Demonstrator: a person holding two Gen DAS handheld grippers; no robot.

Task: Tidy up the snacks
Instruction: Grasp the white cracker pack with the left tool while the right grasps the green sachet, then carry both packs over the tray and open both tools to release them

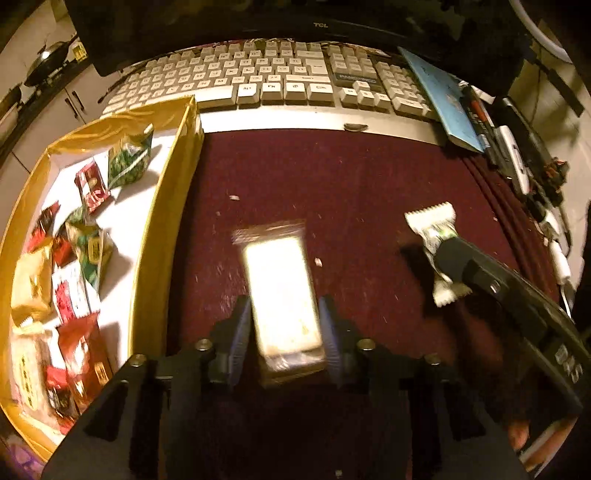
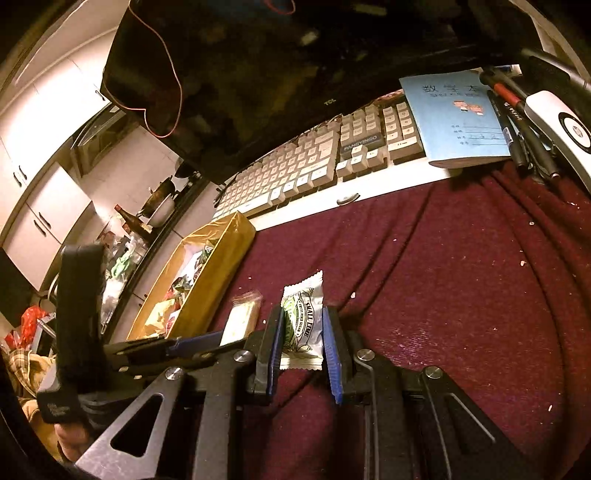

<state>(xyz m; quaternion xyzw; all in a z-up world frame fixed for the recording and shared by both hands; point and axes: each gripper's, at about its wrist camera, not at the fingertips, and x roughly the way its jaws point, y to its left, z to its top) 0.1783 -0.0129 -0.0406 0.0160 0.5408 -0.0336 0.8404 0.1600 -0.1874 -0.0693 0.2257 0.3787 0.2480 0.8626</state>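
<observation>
Got a beige keyboard (image 1: 266, 79) sitting under my TCL monitor (image 1: 317, 18), with a maroon cloth (image 1: 351, 184) spread in front. Blue notebook (image 2: 456, 116) leans on the keyboard's right end, pens (image 2: 517, 122) just beside it.

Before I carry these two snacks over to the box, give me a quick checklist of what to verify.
1. Left claw closed on the clear-wrapped tan biscuit packet: ok, pads sit against both its sides.
2. Right claw closed on the white and green candy wrapper: cannot tell, a gap shows beside the right pad.
3. Both snacks lifted off the dark red cloth: cannot tell.
4. Gold cardboard box open at the top: ok.
5. Bare space in the box: ok, white floor shows near its right wall.
6. Path left to the box: ok, only crumbs on the cloth.
</observation>
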